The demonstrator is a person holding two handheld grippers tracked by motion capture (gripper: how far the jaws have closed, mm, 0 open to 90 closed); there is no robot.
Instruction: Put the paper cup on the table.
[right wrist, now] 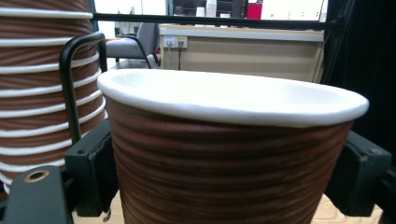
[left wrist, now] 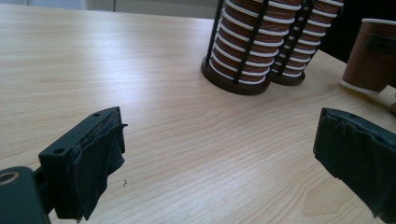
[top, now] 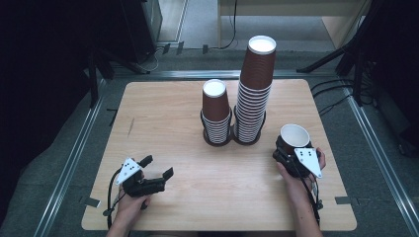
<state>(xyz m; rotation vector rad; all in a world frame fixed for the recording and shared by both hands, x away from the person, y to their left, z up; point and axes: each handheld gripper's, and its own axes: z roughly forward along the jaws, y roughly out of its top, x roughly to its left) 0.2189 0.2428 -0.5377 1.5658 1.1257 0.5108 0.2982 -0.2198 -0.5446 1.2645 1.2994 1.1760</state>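
We find the right claw (top: pixel 289 148) clamped on a single brown paper cup (top: pixel 295 136), upright and mouth up, at the right of the surface (top: pixel 163 113) – just beside the taller cup stack (top: pixel 254 94). The left claw (top: pixel 158 168) rests wide open, holding nothing. We judge that the cup is separated from the stacks – setting it down remains.

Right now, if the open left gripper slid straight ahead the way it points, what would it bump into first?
Probably the shorter stack of brown paper cups in its black wire holder. The left gripper looks along bare wooden table toward it, though the stack sits slightly right of centre, so depth leaves some doubt.
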